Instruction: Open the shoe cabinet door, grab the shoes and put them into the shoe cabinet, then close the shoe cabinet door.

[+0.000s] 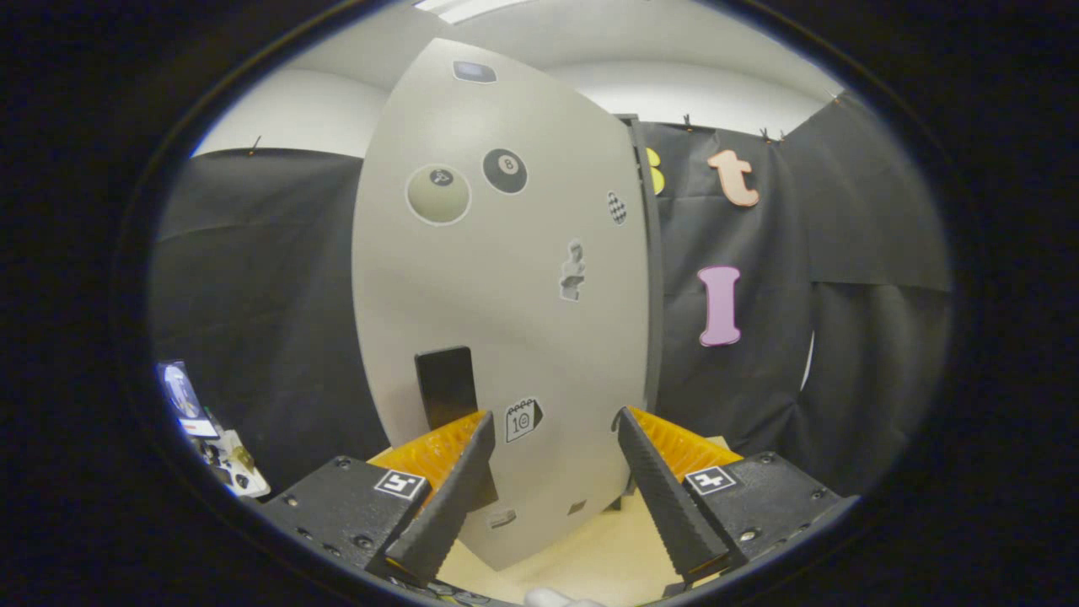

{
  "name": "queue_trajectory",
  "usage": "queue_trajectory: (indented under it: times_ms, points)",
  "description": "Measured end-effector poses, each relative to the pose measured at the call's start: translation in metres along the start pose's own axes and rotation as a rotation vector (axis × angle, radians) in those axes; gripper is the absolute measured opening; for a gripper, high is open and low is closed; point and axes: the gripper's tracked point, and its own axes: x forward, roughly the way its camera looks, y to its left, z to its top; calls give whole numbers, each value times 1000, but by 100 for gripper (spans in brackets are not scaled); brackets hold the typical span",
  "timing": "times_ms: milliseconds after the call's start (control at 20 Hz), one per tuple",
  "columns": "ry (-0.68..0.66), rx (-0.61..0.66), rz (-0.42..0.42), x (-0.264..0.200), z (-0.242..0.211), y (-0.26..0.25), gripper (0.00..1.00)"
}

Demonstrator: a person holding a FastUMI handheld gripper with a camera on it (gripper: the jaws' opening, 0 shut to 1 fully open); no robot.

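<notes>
The grey shoe cabinet door [497,295], dotted with stickers, stands just ahead of my fingers. Its dark flat handle [447,386] sits low on the door, right above my left fingertip [482,430]. My gripper [552,419] is open, nothing between its fingers, and the door's lower part shows through the gap. The door's right edge meets the dark cabinet side [651,270]. Whether the door is fully closed I cannot tell.
A pale wooden floor or tabletop [590,548] lies under the fingers. Black cloth walls stand on both sides of the cabinet. A cluster of small objects [206,430] sits far to the left. Something white [556,598] peeks in beneath the fingers.
</notes>
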Motion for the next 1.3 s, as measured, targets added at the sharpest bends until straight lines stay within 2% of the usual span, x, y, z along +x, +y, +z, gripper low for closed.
queue_trajectory:
  times_ms: [150, 300, 550, 800, 1300]
  points:
    - [20, 2, 33, 35, -8, 30, 97]
    - [7, 33, 5, 49, -6, 36, 98]
    - [0, 40, -58, 45, -6, 27, 98]
    - [-17, 41, -107, 19, 0, 21, 98]
    - [-52, 64, -252, -67, 0, -1, 98]
